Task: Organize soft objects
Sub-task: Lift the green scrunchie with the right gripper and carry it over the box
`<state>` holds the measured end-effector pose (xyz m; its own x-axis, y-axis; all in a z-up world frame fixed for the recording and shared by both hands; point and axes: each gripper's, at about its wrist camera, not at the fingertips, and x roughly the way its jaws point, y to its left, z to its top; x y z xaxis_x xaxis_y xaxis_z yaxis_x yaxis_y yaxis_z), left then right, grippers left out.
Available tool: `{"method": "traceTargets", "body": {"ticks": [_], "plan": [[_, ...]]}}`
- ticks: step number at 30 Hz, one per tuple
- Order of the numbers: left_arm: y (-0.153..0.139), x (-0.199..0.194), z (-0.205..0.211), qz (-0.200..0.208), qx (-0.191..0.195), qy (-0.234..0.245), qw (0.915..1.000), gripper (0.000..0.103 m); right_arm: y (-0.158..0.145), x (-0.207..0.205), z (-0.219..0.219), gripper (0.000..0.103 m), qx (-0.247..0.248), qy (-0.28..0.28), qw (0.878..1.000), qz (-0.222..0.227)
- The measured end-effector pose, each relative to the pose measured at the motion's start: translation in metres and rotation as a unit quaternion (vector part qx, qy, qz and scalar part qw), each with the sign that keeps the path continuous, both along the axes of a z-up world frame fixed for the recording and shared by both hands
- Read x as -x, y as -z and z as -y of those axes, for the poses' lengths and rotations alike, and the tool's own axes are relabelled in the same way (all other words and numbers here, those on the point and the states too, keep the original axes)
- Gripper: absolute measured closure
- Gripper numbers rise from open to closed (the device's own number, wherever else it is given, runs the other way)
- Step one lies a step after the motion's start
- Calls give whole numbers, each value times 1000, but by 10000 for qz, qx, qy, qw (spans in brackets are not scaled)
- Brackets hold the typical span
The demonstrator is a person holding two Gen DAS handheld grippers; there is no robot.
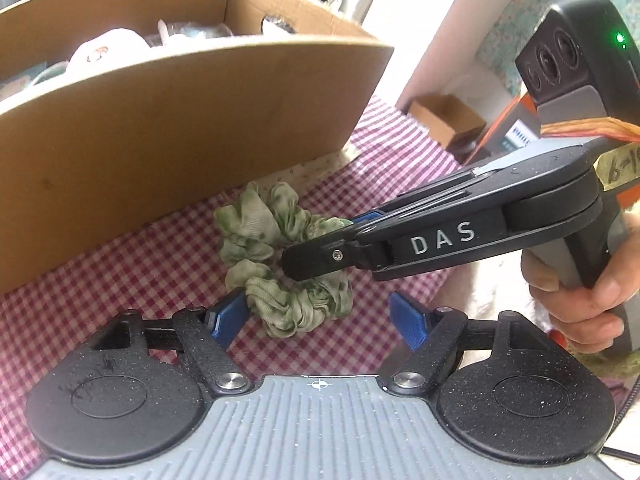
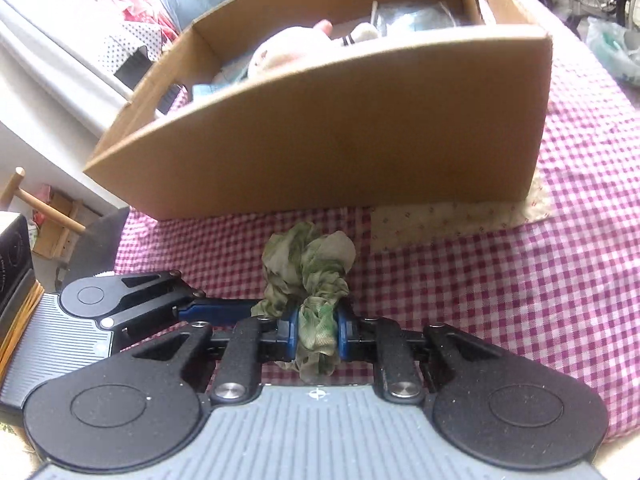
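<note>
Right tongs [image 2: 318, 330] clamped on green scrunchie [image 2: 310, 276]; left tongs [image 1: 320, 316] gaping, empty, at 9 o'clock. Cardboard box [image 2: 320, 140] at 12 o'clock, on checked cloth [image 2: 520, 280].

green scrunchie [image 1: 280, 264] on checked cloth [image 1: 140, 256] | right gripper [image 1: 320, 248] pinching it | left gripper [image 1: 320, 316] wide

On the tablecloth [image 2: 520, 300], the scrunchie [image 2: 310, 276] lies just before the cardboard box [image 2: 320, 132], at its six o'clock. A plush toy [image 2: 280, 56] sits inside the box.
</note>
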<state>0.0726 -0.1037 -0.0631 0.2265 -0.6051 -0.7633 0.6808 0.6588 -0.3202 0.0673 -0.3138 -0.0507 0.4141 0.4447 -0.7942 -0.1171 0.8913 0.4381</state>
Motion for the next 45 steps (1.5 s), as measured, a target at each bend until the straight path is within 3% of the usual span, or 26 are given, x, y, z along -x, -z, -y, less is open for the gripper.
{"method": "traceTargets", "body": {"ticks": [8, 15, 20, 24, 33, 37, 40, 45], "plan": [[-49, 21, -41, 416, 523, -152, 9976, 26, -46, 22, 3, 84, -118, -43, 9985, 531], [-100, 28, -72, 910, 1088, -428, 9890, 25, -100, 29, -2, 84, -362, -233, 9921, 1174], [-121, 17, -75, 1296, 1242, -681, 9814, 24, -136, 11, -10, 84, -442, -461, 9845, 1635], [-130, -4, -73, 1383, 1253, -877, 9785, 24, -149, -14, -14, 84, -445, -580, 9806, 1819], [-121, -82, -29, 1142, 1209, -766, 9831, 20, -140, -93, 12, 84, -134, -360, 9848, 1691], [-104, -111, -2, 1106, 981, -687, 9866, 13, -122, -132, 26, 84, 144, -290, 9892, 1426], [-91, -121, 12, 1042, 535, -745, 9903, 12, -106, -159, 31, 84, 357, -316, 9917, 1195], [-86, -118, 3, 1031, 280, -836, 9908, 11, -75, -192, 23, 84, 945, -551, 9906, 828]]}}
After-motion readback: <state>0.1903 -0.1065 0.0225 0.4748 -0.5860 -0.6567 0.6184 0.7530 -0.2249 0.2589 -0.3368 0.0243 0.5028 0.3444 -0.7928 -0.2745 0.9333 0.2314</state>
